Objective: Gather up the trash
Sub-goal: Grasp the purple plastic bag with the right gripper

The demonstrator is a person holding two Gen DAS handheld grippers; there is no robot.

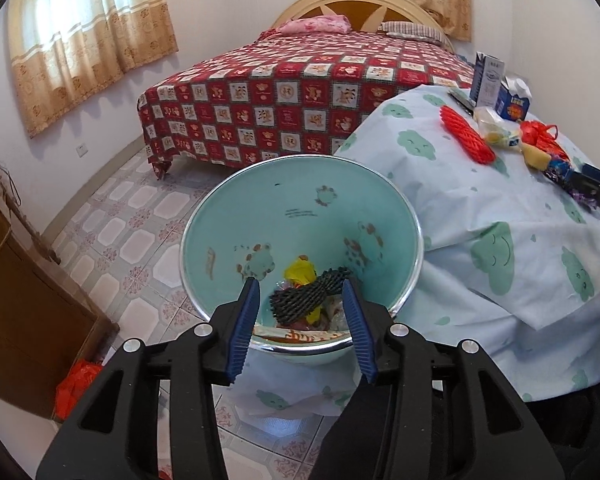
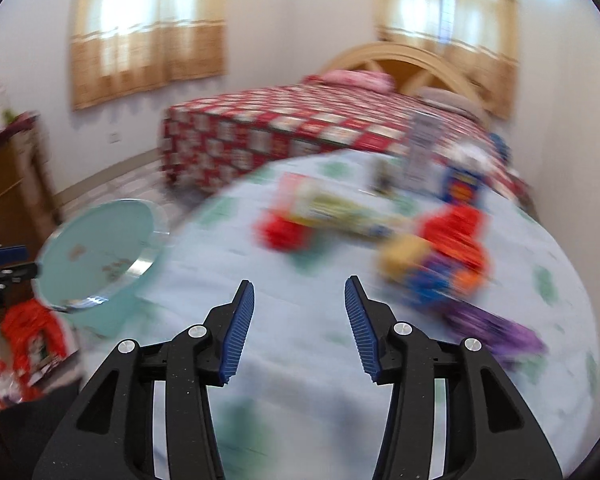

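Jaws parted on both grippers (nothing gripped), left gripper (image 1: 300, 288) above basin (image 1: 204, 216) rim.

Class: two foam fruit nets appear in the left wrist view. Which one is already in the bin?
The black net, lying inside the bin. The red net lies on the table.

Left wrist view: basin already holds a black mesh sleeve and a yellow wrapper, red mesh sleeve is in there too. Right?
Not quite. The basin does hold the black mesh sleeve and yellow wrapper, but the red mesh sleeve lies on the table's cloud-print cloth, outside the basin. The left wrist view shows it.
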